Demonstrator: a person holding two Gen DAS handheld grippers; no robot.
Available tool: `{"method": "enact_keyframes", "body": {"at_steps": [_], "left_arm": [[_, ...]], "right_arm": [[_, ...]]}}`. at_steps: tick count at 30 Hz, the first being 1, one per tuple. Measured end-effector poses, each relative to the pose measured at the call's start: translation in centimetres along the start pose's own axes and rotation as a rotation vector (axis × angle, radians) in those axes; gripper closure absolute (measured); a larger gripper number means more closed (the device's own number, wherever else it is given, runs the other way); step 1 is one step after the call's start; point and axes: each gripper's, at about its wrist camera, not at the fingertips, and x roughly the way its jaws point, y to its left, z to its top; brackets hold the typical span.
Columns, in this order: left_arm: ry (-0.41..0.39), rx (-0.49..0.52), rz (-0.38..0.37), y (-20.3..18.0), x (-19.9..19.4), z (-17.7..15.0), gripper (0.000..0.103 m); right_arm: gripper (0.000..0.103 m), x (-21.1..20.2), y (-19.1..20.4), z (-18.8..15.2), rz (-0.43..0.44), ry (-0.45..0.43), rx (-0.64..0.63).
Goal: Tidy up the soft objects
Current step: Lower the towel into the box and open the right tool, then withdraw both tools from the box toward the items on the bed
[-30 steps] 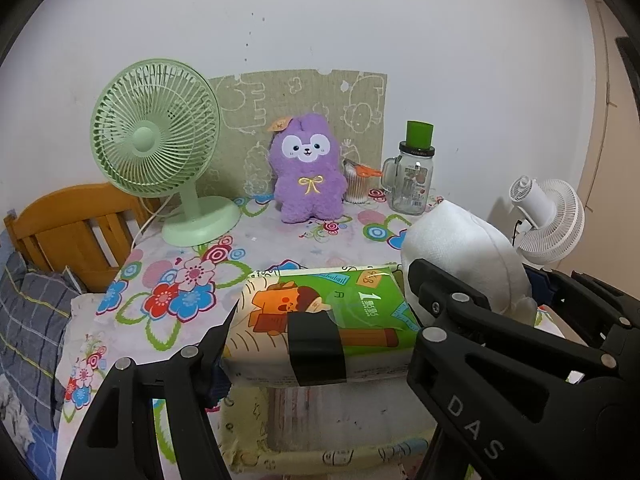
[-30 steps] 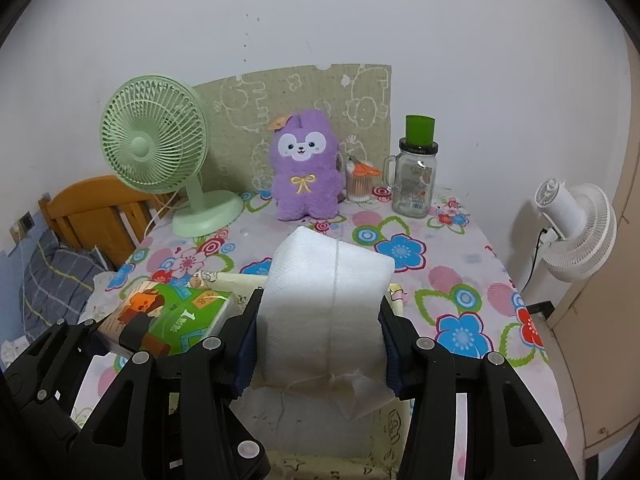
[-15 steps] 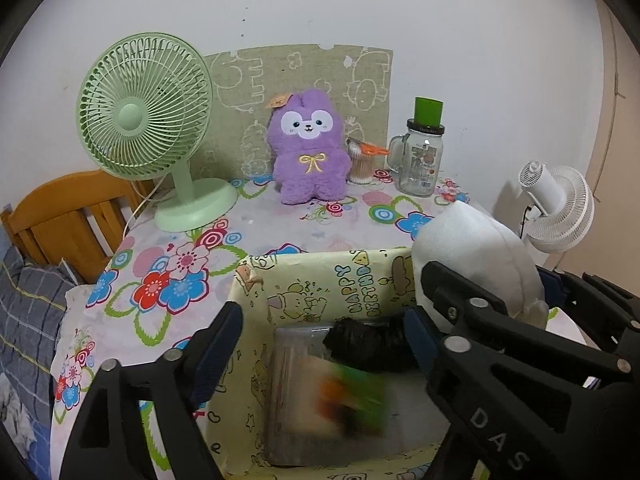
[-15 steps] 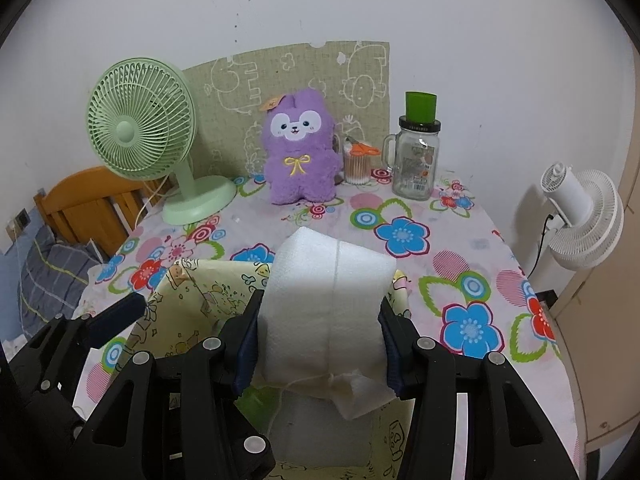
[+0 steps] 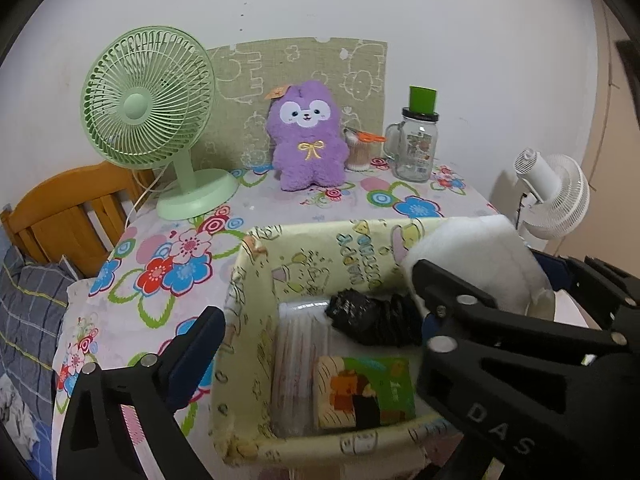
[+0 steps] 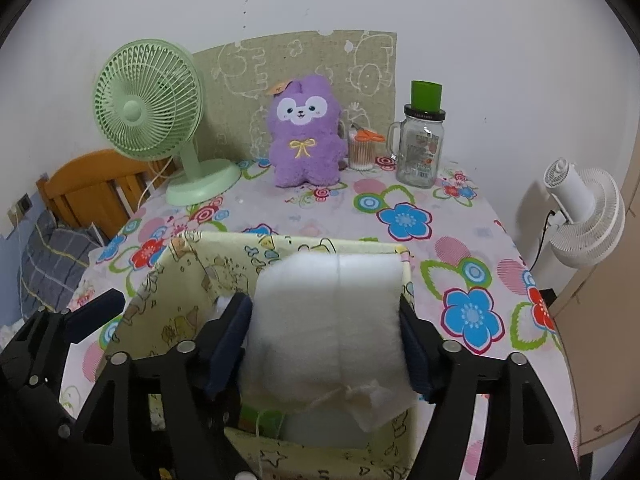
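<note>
Your left gripper point(image 5: 320, 332) hangs over the yellow cartoon-print fabric box point(image 5: 256, 280), jaws spread wide after just opening, with nothing between them. The green tissue pack point(image 5: 364, 390) lies down in the box at about 5 o'clock of its floor, beside a clear-wrapped pack point(image 5: 298, 344) on its 9 o'clock side, and a crumpled black bag point(image 5: 372, 316) sits toward 12 o'clock of the two. Your right gripper point(image 6: 326, 334) is over the same box point(image 6: 188, 280) with the white tissue bundle point(image 6: 328, 312) between its fingers; those jaws have just been opening too, and the bundle has puffed out to fill the gap, its sides touching both pads, so you cannot tell for sure whether it is gripped or only resting there. In the left wrist view that bundle point(image 5: 472, 256) shows at about 3 o'clock of the box, above its right wall. On the floral tablecloth point(image 6: 408, 216) beyond the box, the purple plush toy point(image 6: 306, 132) stands at 12 o'clock against the wall, the green fan point(image 6: 148, 108) at 10 o'clock, and the glass jar point(image 6: 422, 148) with a green lid at 1 o'clock.
</note>
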Motion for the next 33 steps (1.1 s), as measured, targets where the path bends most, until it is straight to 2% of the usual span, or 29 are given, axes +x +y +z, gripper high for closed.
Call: {"method": "enact_keyframes", "body": {"at_steps": [2,4,6,26,33], "left_arm": [[0.003,0.005,-0.021,-0.2,-0.3,-0.4,0.0],[0.008,0.009,-0.024,-0.4,-0.6,-0.8,0.0],[0.016,0.007,-0.033,-0.4,-0.6,-1.0,0.0],[-0.007,-0.011,-0.037,-1.3,-3.8,-2.6,0.0],[-0.024,-0.007,-0.031,-1.8,-5.1,-3.1,0.0]], "right_arm": [[0.026,-0.1,0.1,-0.2,-0.004,0.002,-0.011],[0.016,-0.4,0.3,-0.5,0.009,0.002,-0.021],[0.014,-0.6,0.4,-0.7,0.006,0.001,-0.028],[0.012,-3.8,0.0,-3.1,-0.029,-0.02,-0.029],[0.006,-5.4,-0.3,-3.6,-0.027,-0.042,-0.024]]}}
